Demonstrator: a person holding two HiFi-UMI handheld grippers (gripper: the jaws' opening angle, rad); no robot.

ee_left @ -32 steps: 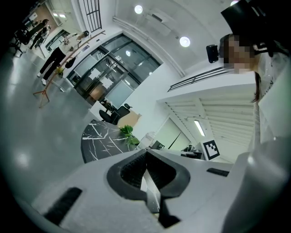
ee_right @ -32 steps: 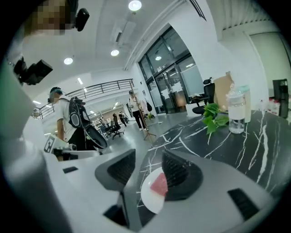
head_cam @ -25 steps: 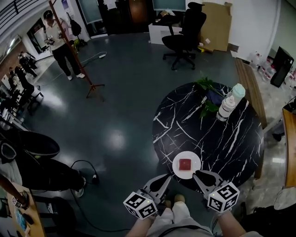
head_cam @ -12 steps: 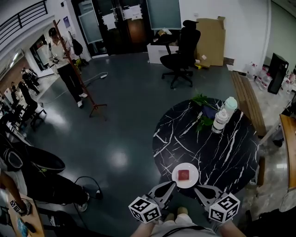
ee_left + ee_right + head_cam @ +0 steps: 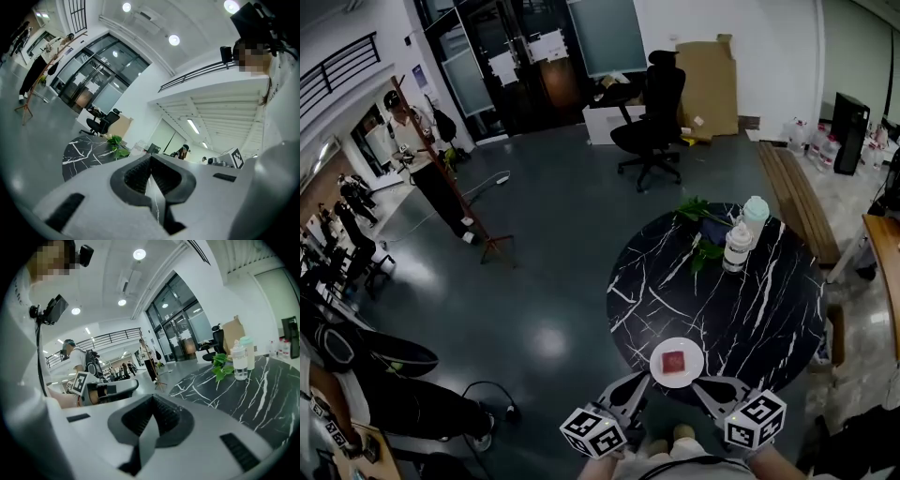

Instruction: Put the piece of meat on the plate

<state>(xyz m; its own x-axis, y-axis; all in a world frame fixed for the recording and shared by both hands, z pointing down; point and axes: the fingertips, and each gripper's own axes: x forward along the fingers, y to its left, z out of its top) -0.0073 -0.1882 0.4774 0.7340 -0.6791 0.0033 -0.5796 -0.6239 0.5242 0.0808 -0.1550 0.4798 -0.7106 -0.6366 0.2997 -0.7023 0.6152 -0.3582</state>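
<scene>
Left gripper [image 5: 637,382], right gripper [image 5: 703,384]: jaws pressed together, nothing held. Piece of meat [image 5: 674,360] seen between both tips, just beyond them, untouched, laid at centre of white plate [image 5: 657,365]. Plate set near edge of black marbled table [image 5: 741,309].

Head camera high above table [image 5: 750,300]
</scene>
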